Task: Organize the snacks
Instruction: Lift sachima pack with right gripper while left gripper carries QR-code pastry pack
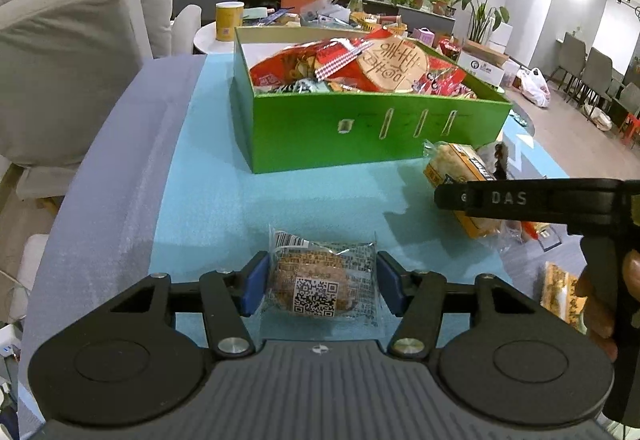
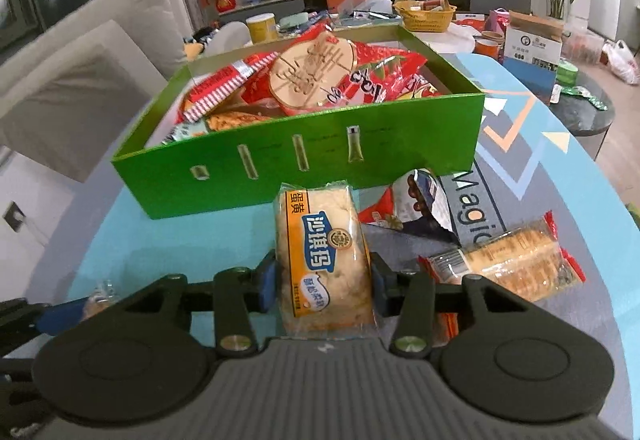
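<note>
Left gripper [image 1: 318, 286]: clamped on clear-wrapped cake [image 1: 320, 280], low on worktop [image 1: 224, 208] | Right gripper [image 2: 324, 280]: clamped on yellow sachima pack [image 2: 326, 256] | Green snack box [image 2: 304, 168]: 12 o'clock of both, full | Cracker pack [image 2: 516, 264]: 3 o'clock of sachima pack

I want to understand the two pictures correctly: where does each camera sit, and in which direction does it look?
Left wrist: sits on the left gripper, looking forward and down over the table; its jaws flank a clear-wrapped cake, a green box stands beyond, and the right gripper and a hand show at the right edge.
Right wrist: sits on the right gripper, facing the same way; its jaws flank a yellow pastry pack, with a cracker pack to the right.
Shared: the box, the yellow pack, and the television wall.
</note>
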